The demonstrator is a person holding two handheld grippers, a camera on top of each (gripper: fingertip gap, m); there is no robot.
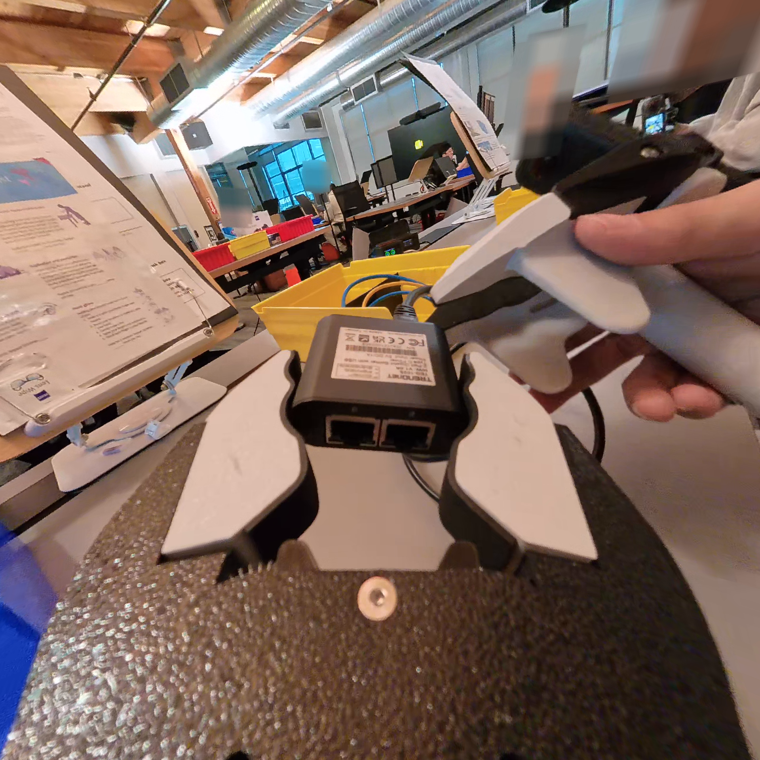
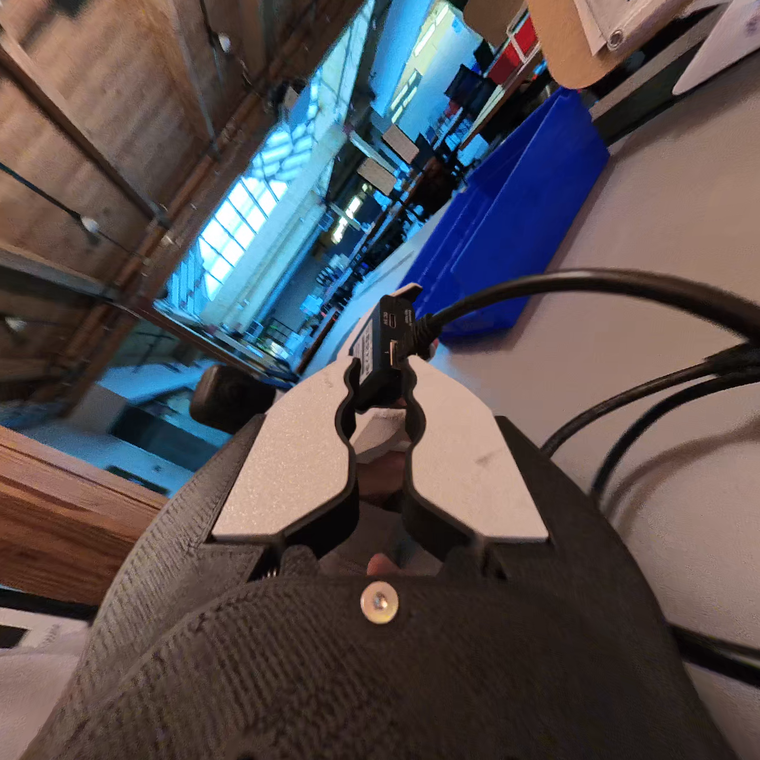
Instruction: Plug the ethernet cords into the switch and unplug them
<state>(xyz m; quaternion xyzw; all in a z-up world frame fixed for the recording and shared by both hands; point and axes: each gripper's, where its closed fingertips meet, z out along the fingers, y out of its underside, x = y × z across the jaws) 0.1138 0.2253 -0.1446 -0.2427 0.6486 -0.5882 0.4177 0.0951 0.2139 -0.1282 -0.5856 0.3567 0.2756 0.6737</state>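
Note:
My left gripper is shut on the black switch, held label side up off the table. Its two ethernet ports face the camera and are empty. A dark cable plug sits in the switch's rear. My right gripper, held by a hand, reaches that rear end from the right. In the right wrist view the right gripper has its jaws close on the rear corner of the switch, just beside the plugged black cable.
A yellow bin with blue cords stands just behind the switch. A paper stand is on the left. A blue bin lies on the white table. Loose black cables run along the right. The grippers are tip to tip, or close to it.

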